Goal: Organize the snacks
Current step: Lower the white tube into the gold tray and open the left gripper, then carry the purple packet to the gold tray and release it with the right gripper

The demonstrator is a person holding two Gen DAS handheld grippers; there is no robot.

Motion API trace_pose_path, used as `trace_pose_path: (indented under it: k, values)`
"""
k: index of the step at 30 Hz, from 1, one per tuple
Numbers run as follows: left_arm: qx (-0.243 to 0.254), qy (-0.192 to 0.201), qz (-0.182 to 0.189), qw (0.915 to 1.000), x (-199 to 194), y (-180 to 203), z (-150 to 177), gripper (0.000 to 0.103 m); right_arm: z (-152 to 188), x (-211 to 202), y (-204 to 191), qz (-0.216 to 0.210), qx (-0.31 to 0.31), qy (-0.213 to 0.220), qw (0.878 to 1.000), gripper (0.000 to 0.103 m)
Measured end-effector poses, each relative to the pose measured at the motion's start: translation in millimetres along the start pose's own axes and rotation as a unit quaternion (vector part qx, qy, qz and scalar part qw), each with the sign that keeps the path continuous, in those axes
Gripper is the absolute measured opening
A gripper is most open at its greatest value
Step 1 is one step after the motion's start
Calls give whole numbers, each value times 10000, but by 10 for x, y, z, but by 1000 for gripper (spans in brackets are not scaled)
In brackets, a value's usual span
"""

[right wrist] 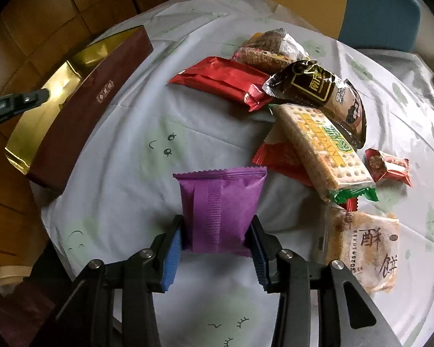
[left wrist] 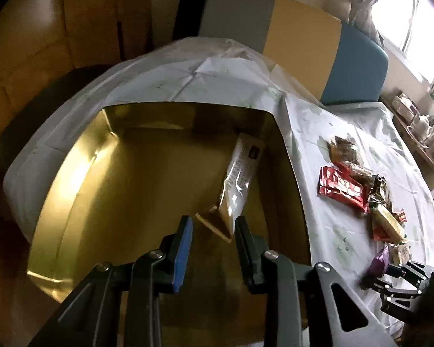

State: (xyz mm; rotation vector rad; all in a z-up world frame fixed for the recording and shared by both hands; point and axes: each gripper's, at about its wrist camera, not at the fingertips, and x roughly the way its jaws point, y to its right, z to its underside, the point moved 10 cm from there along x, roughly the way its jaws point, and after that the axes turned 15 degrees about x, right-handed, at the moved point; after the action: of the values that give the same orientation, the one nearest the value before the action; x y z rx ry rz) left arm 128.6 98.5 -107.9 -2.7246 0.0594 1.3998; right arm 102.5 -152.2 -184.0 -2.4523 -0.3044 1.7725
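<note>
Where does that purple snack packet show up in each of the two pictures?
Left wrist view: the purple packet is at the far right edge, low down, by the right gripper.
Right wrist view: the purple packet is at bottom centre, pinched between the fingers.
Shared landmark: the gold-lined box.

Each hand-held gripper is matte black: the left hand-held gripper and right hand-held gripper share angular linkage arms pinned with round silver screws, triangular cut-outs in the outer arms, and ribbed blue pads lining the fingers
</note>
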Motion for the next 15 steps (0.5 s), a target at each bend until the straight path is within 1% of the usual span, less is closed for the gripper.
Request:
trace_pose_path:
  k: [6,12,15]
  values:
    - [76,196,-119,9997,-156,-26,18,31,0,-28,-36,210,94,115,9997,43]
    - [44,296,-165,9994,-220,-62,59,32,53,-66,-94,210,228,116,9995,43]
    - [31,312,-178,9994,-238,-78,84,32,20,-154,-168,168,200,215,9994,43]
